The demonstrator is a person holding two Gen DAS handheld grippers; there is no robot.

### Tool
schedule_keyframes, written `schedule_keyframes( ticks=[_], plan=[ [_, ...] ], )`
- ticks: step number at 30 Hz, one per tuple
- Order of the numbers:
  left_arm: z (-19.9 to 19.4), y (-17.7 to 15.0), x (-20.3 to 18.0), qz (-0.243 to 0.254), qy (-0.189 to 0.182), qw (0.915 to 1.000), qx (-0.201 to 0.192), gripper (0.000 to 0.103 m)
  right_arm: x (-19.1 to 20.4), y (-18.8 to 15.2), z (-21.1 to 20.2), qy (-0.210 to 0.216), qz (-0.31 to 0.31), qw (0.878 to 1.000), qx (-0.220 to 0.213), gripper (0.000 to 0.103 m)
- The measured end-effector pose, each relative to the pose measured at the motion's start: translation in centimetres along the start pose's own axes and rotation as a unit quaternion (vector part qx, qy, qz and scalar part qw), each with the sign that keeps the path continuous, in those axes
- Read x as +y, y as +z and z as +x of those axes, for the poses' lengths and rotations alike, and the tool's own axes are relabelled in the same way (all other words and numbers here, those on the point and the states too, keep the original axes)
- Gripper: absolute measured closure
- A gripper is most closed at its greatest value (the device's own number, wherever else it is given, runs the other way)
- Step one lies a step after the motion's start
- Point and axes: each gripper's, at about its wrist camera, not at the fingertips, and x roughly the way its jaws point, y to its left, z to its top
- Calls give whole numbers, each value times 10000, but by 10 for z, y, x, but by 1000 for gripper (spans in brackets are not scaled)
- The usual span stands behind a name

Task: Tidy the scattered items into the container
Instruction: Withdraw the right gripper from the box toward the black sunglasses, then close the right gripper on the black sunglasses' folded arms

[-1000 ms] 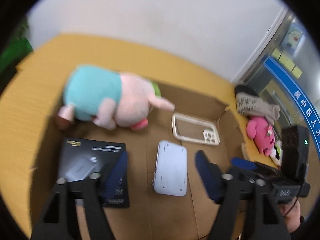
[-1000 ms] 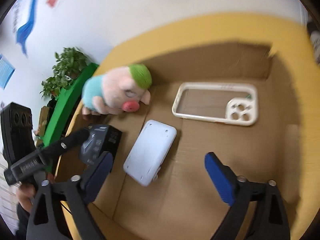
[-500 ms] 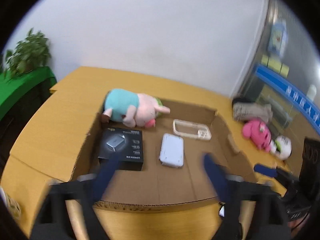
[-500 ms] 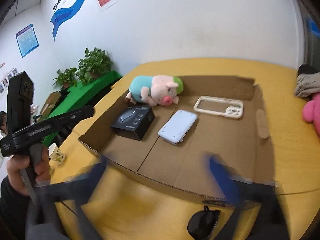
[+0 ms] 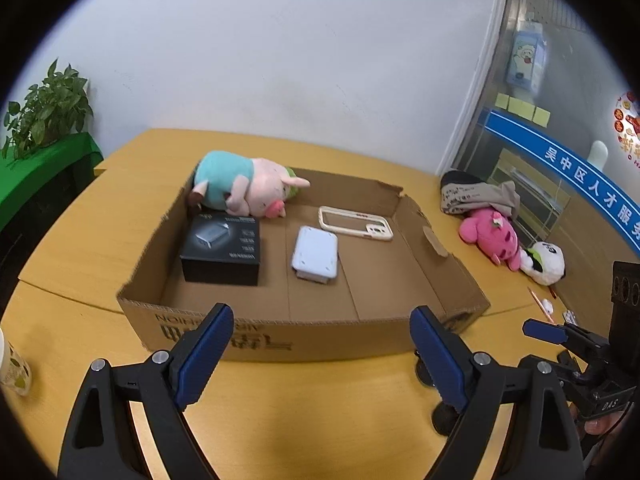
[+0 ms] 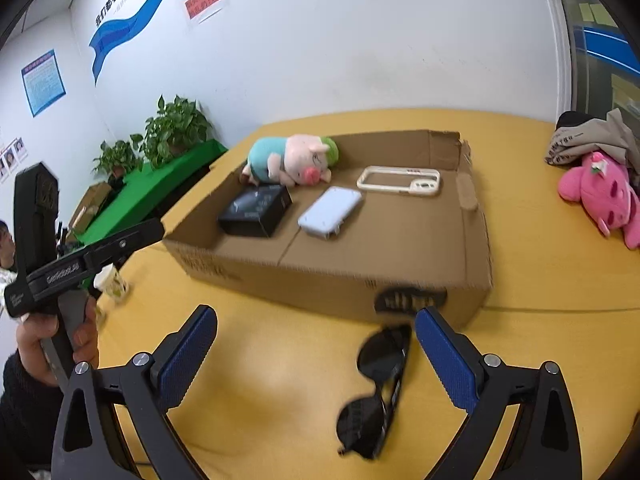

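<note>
A shallow cardboard box (image 5: 280, 340) (image 6: 320, 284) sits on the yellow table. Inside lie a plush pig (image 5: 244, 188) (image 6: 292, 158), a black product box (image 5: 222, 248) (image 6: 256, 210), a white power bank (image 5: 316, 254) (image 6: 330, 212) and a cream phone case (image 5: 354, 224) (image 6: 400, 182). Black sunglasses (image 6: 380, 388) lie on the table in front of the box, between my right gripper's fingers. My left gripper (image 5: 320, 356) is open and empty, short of the box's near wall. My right gripper (image 6: 316, 360) is open and empty above the sunglasses.
A pink plush (image 5: 490, 236) (image 6: 604, 196), a white plush (image 5: 544, 262) and folded cloth (image 5: 476, 196) (image 6: 588, 140) lie on the table right of the box. A paper cup (image 6: 110, 282) stands at the left. Potted plants (image 6: 176, 128) stand on a green shelf.
Both grippers have pulled back out of the box and now sit in front of its near wall. The sunglasses have come into the right wrist view.
</note>
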Motion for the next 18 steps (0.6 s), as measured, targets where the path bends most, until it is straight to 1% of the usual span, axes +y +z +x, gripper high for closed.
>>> schedule_keyframes(
  ticks=[3,5,7,10,14,18],
  plan=[
    [7,-10,-5,-42,-95,9998,176,14,-5,-20,-5,-30,-62,9999,151,2],
    [15,-17,-6,-149,-204,9990,359,14,-12,-33,-3,-77,-62,9995,299,2],
    [23,-22,-9,-212,-294,9978,547,14,-22,-45,1,-102,22,9990,435,2],
    [37,-33,-19,-184,-535,9953,791,14,-39,-63,8,-113,241,9977,631,2],
    [69,-48,-38,-177,-829,9882,1279,14,-59,-86,22,-116,481,9947,904,2],
    [100,-59,-56,-314,-1090,9790,1694,14,-72,-94,33,-32,683,9929,971,2]
  ],
)
